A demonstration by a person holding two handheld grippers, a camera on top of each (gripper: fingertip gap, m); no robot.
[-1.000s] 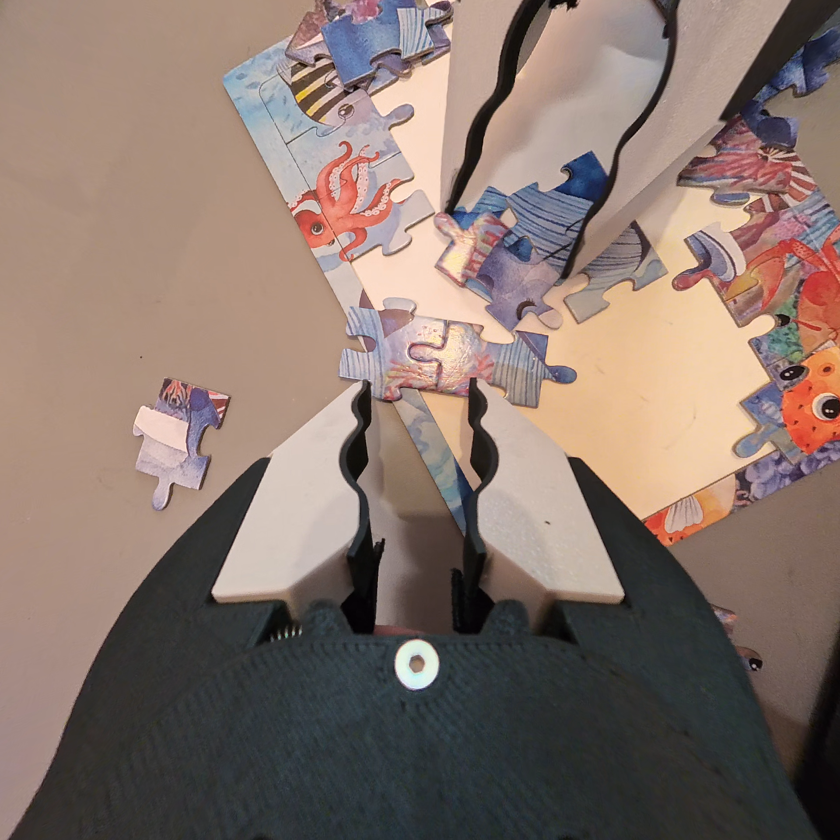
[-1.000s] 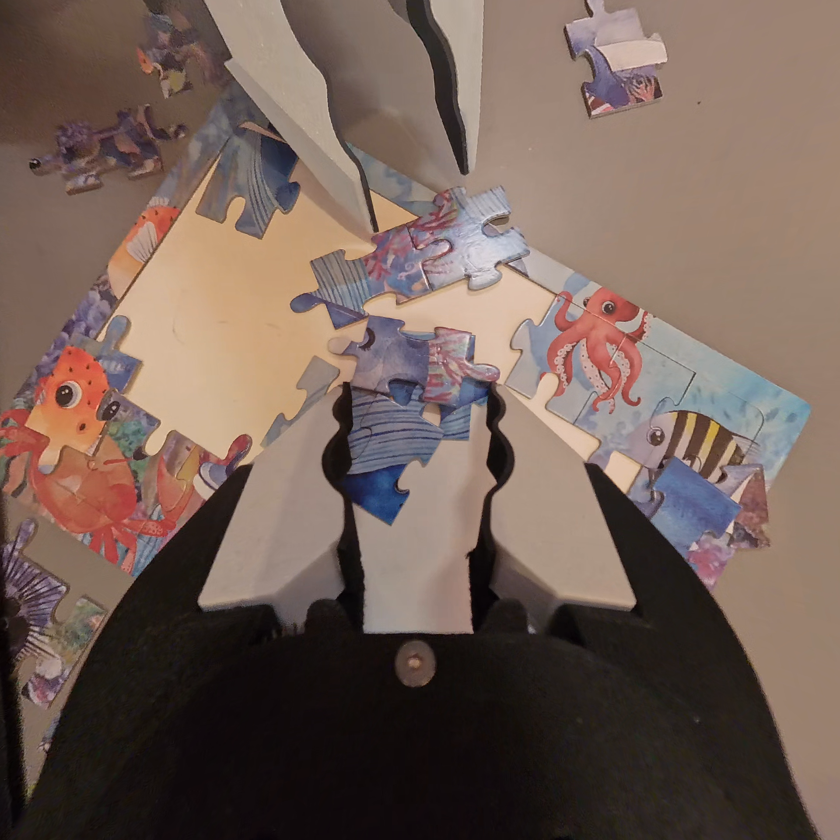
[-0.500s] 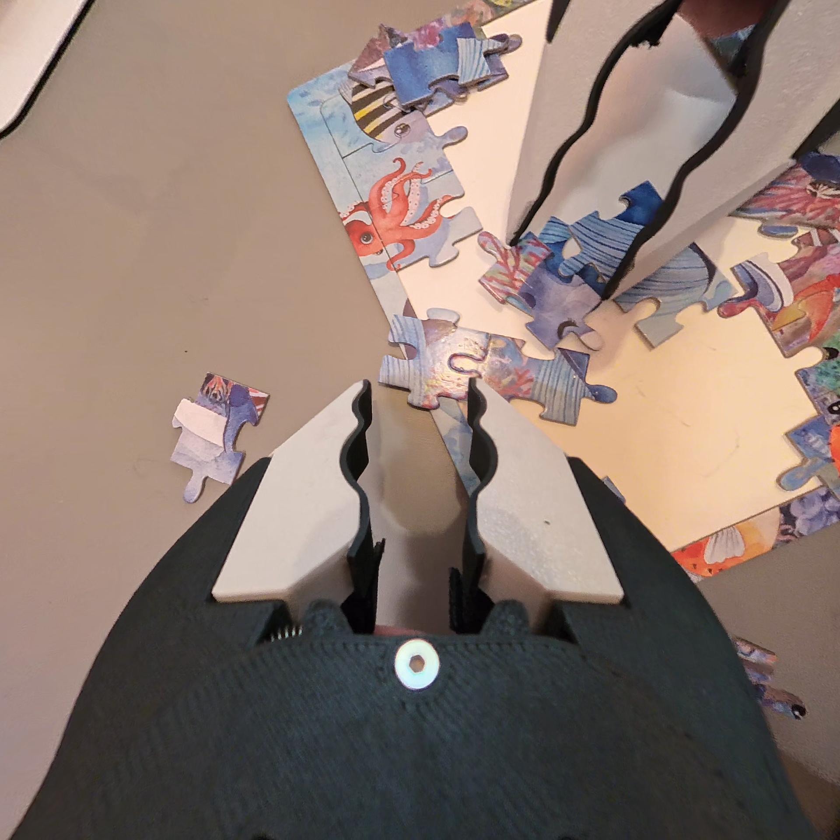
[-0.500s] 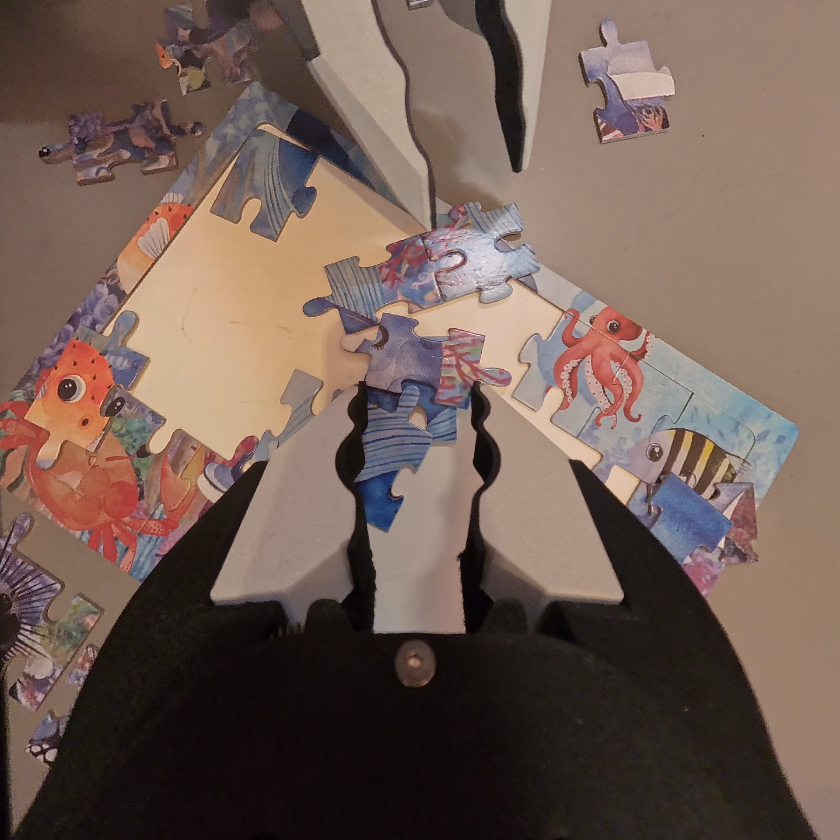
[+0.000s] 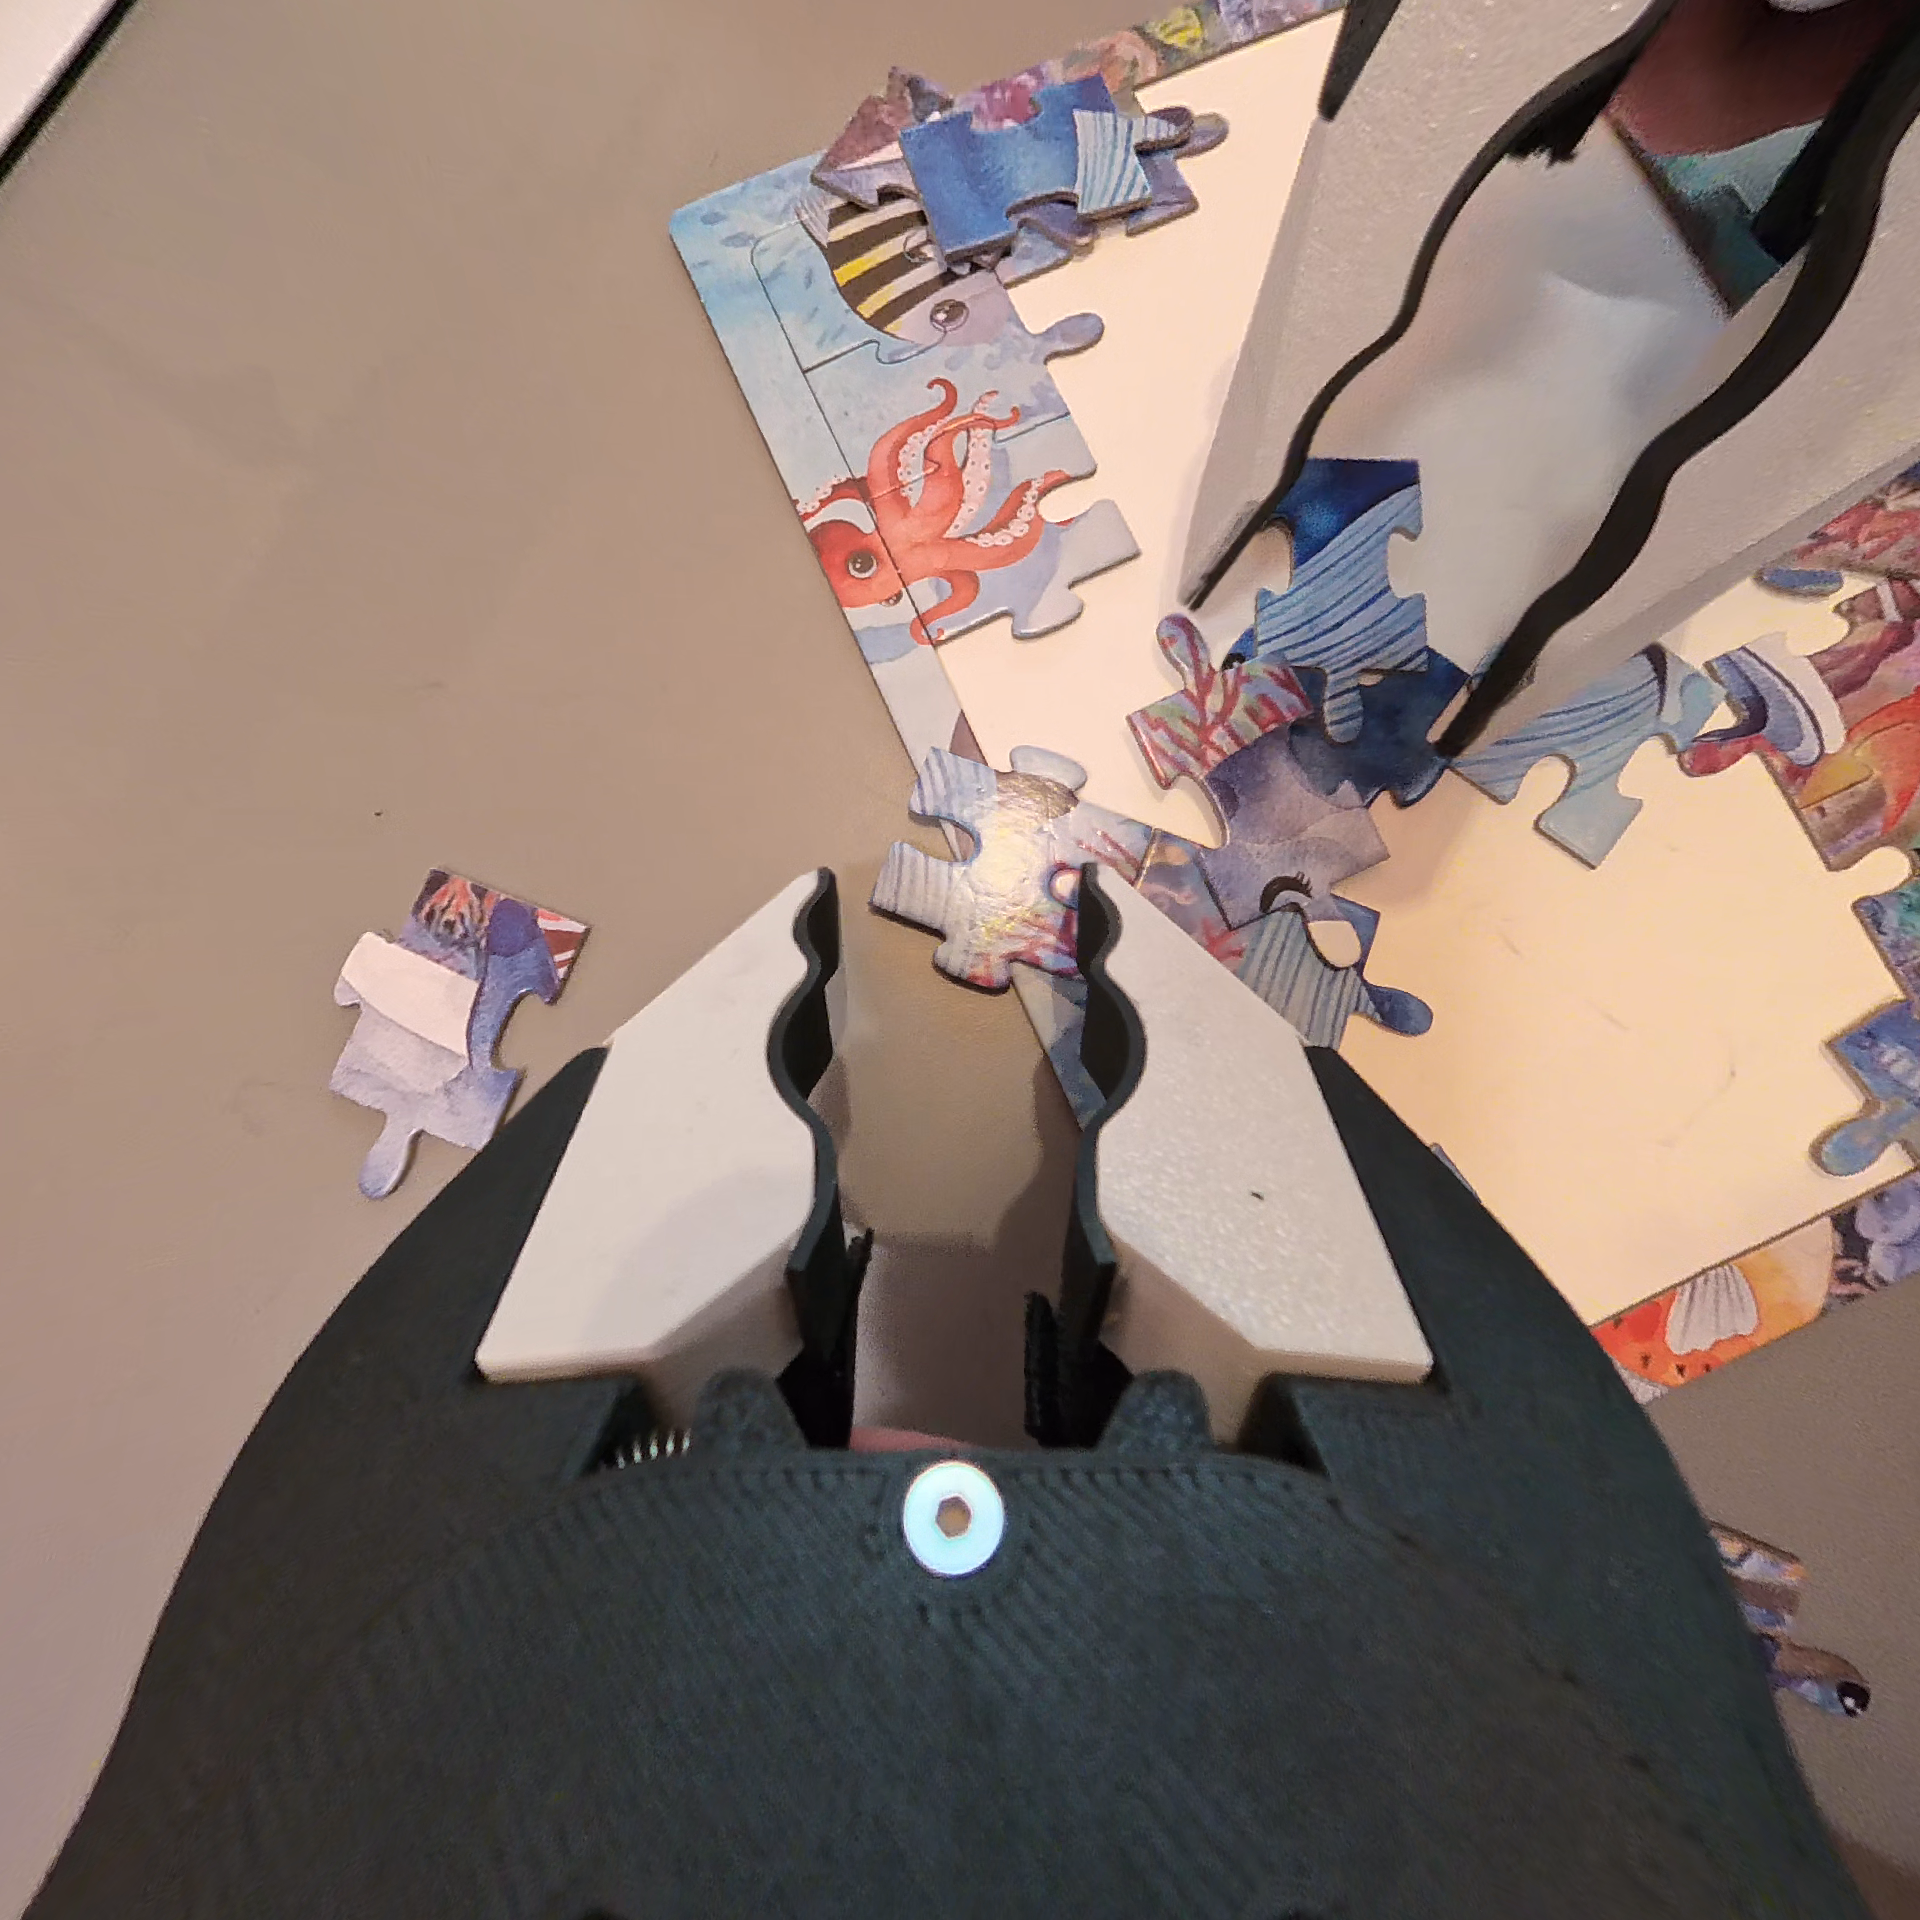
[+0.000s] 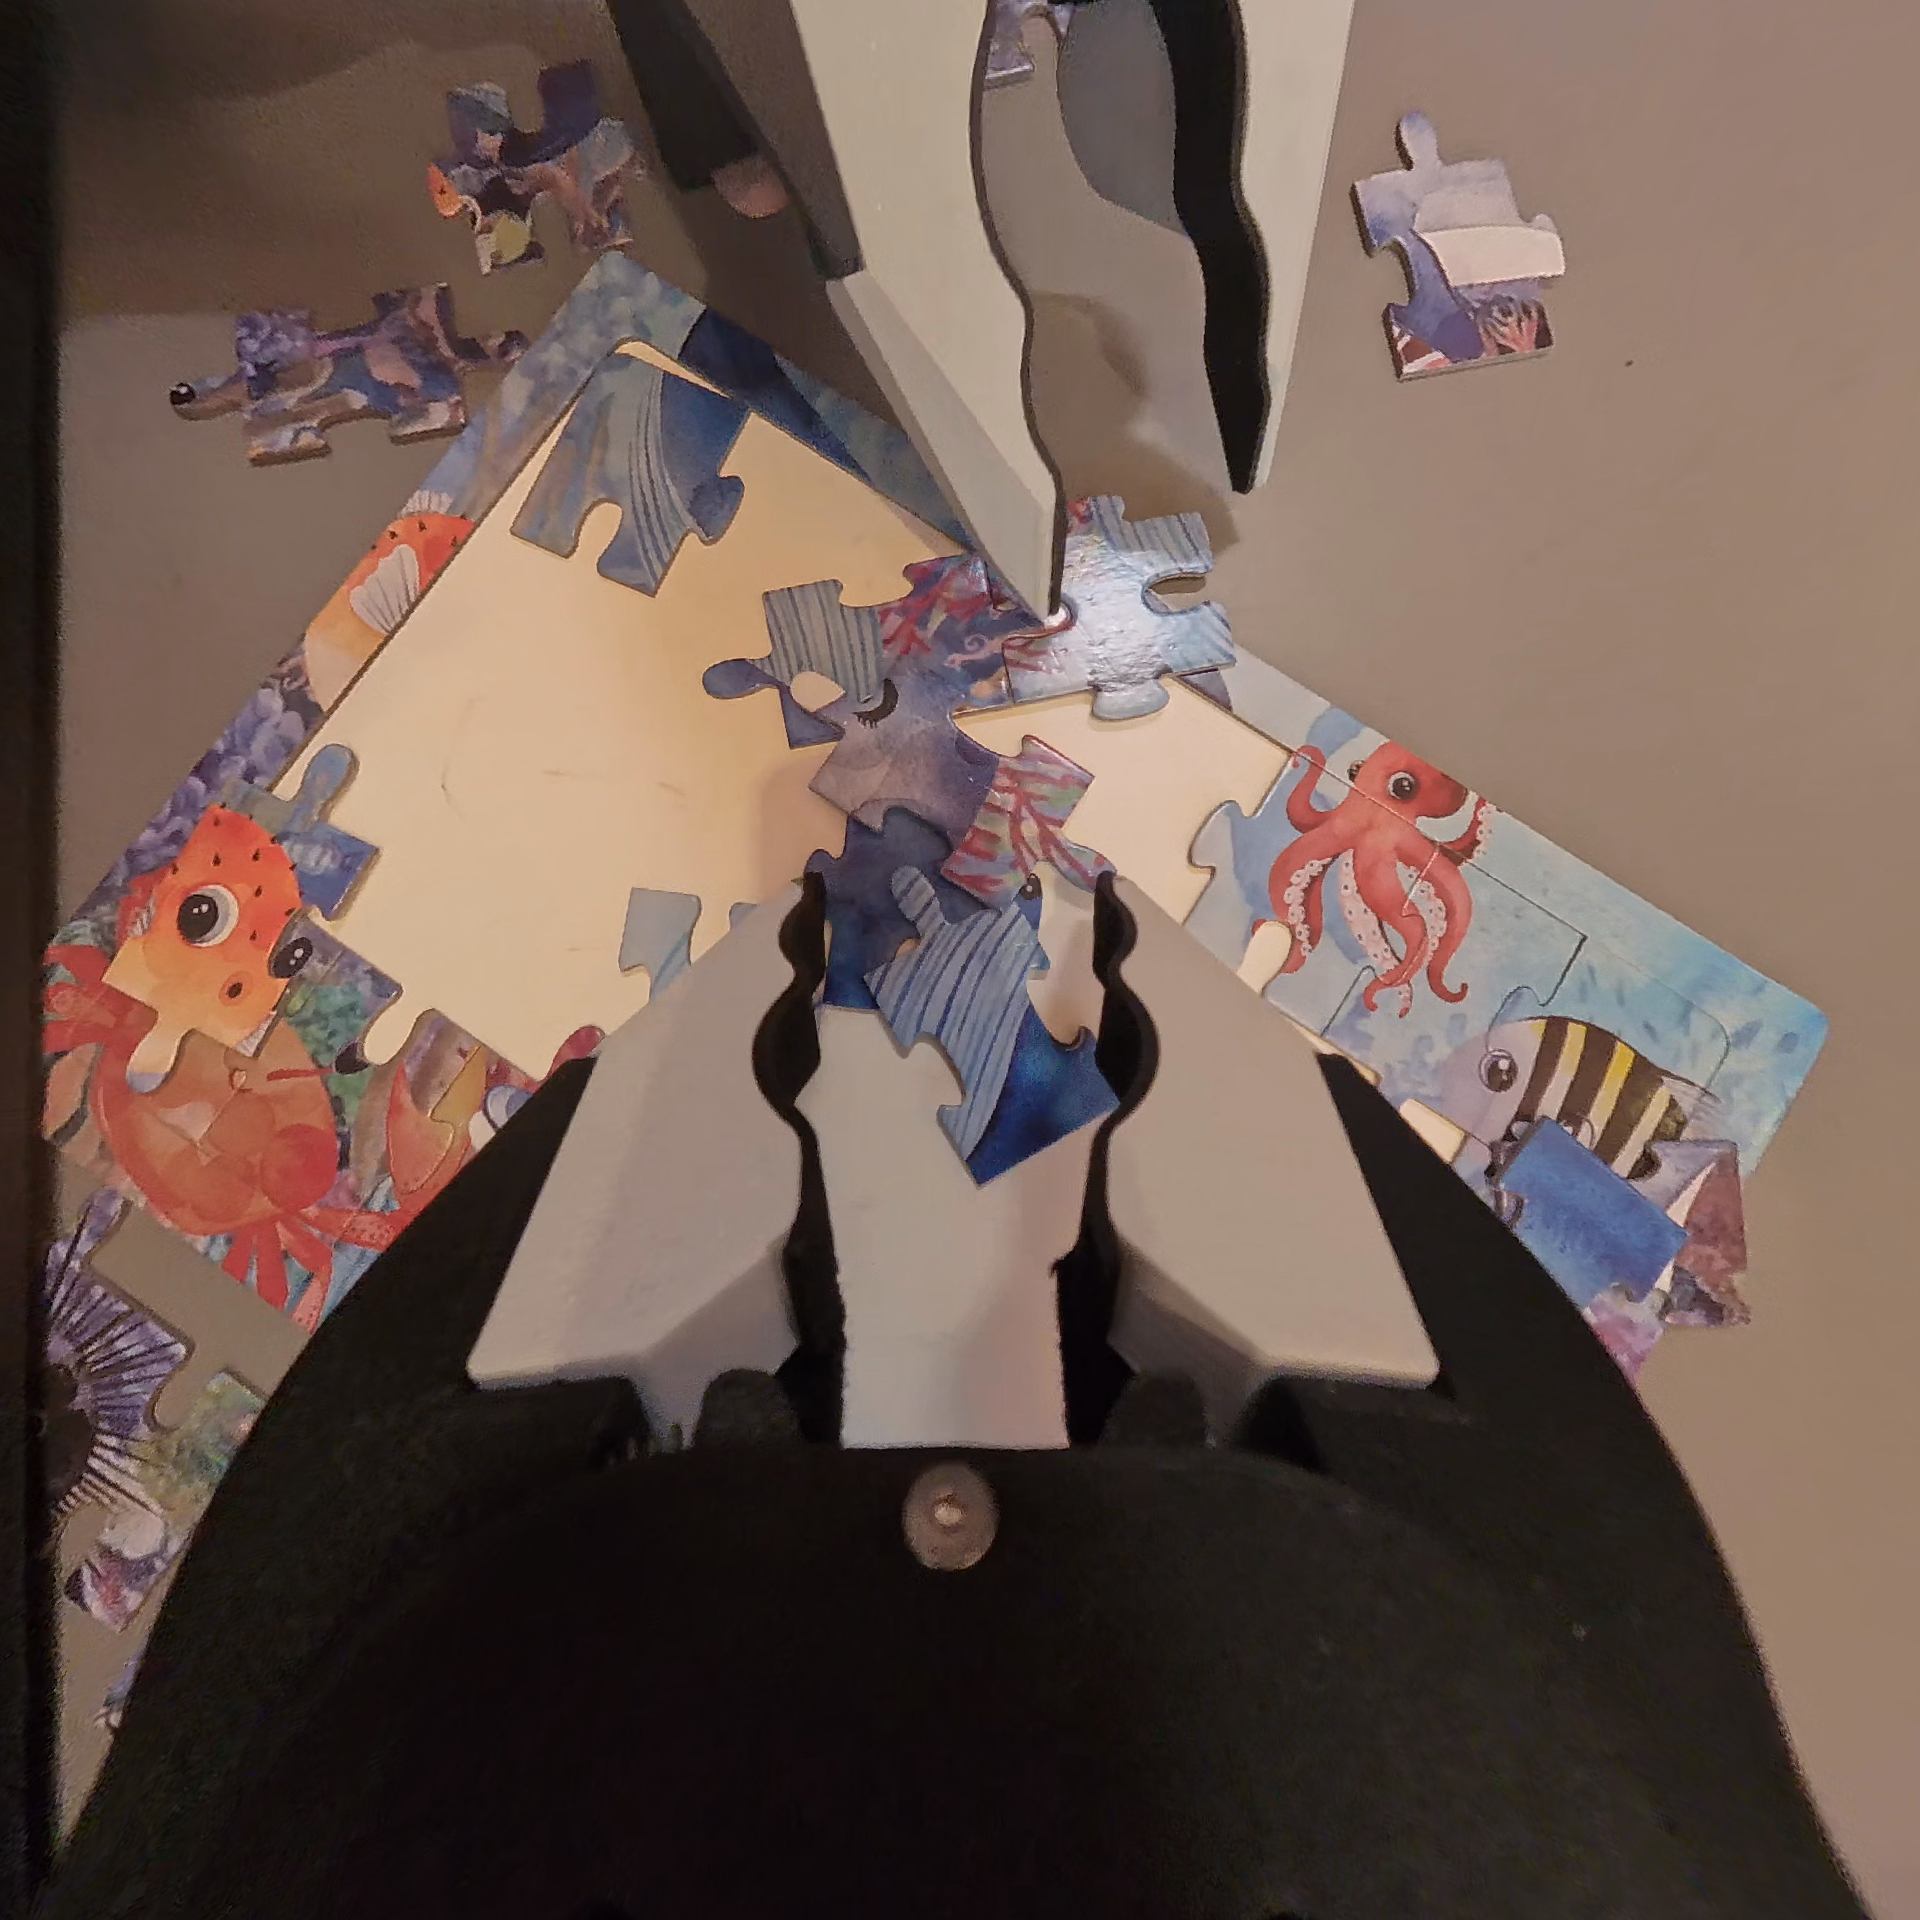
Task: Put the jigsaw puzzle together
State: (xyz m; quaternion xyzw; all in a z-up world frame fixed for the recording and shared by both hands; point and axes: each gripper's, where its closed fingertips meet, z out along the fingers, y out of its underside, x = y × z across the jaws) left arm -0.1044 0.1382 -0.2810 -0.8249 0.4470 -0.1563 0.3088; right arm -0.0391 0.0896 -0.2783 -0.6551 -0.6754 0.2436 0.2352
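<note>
The puzzle tray has a bare cream middle and fitted pieces at its edges. My left gripper is open; one fingertip rests on a joined pair of blue coral pieces at the tray's edge. It also shows in the right wrist view over that pair. My right gripper is open. A blue striped piece lies tilted between its fingers, on top of a purple eyelash piece and a coral piece.
Fitted octopus pieces and an orange fish line the tray. Loose pieces are piled on the striped-fish corner. One loose piece lies on the grey table; others lie beyond the tray.
My left gripper has shifted sideways along the joined pair toward its outer end. The blue striped piece has turned between my right gripper's fingers, and the eyelash piece now touches the pair.
</note>
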